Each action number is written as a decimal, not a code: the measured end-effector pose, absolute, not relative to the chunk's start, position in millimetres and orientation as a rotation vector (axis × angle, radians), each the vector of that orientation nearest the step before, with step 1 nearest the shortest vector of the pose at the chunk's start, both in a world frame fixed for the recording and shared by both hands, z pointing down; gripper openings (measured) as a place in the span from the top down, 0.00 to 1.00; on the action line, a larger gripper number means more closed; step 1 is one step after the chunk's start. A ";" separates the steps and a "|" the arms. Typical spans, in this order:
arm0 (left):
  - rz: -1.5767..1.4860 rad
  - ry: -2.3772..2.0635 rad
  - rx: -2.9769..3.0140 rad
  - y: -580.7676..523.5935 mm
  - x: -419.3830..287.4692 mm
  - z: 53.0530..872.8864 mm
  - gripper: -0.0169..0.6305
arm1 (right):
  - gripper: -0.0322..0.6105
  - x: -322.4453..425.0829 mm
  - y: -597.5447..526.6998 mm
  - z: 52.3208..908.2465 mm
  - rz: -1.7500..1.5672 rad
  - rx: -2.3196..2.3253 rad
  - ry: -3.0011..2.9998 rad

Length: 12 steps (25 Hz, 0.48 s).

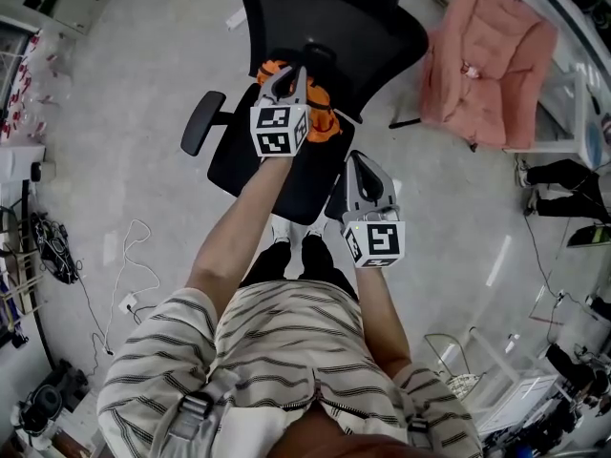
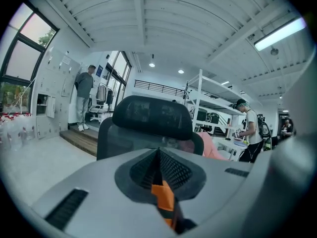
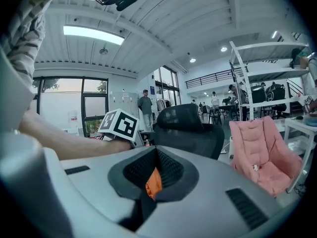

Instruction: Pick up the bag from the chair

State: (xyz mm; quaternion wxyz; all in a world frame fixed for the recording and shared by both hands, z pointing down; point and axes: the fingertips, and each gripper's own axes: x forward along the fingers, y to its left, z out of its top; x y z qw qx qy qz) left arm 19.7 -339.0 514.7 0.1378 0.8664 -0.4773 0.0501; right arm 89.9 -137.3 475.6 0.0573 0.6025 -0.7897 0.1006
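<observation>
Plainly, the black chair (image 1: 329, 27) fills the twelve o'clock of the head view, its seat toward the person, with a pink seat (image 1: 487, 65) well apart at two o'clock. The orange bag (image 1: 325, 117) is over the chair's seat, just in front of the backrest, bunched around the nose of the left tongs (image 1: 291, 76). From straight above I cannot tell whether it rests on the seat or hangs clear of it. The left tongs are pressed together on a narrow orange-and-black piece of the bag, which shows squeezed in the slot in their own view. That hold looks high on the bag, probably so the rest hangs below and comes off the seat in one lift. The right tongs (image 1: 355, 160) sit at five o'clock from the left ones, near the seat's front edge, and likewise pinch a fold of orange fabric. Two holds at separate spots likely keep the soft bag from swinging or slipping out. Both tongs point nearly level toward the backrest, which suits a pull up and away. By my judgement the bag is grasped but not yet carried clear of the chair.
</observation>
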 end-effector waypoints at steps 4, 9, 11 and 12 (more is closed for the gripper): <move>0.116 -1.373 2.516 -330.0 18.4 497.5 0.93 | 0.92 93.2 -135.4 467.8 0.301 1.850 -2.388; 0.089 -1.376 2.524 -319.8 11.4 482.5 0.93 | 0.92 92.7 -135.1 458.7 0.284 1.864 -2.393; 0.078 -1.373 2.531 -315.8 10.8 474.6 0.93 | 0.92 93.4 -134.8 454.4 0.275 1.867 -2.397; 0.074 -1.371 2.539 -313.7 10.7 470.2 0.93 | 0.92 93.5 -134.5 452.3 0.270 1.869 -2.401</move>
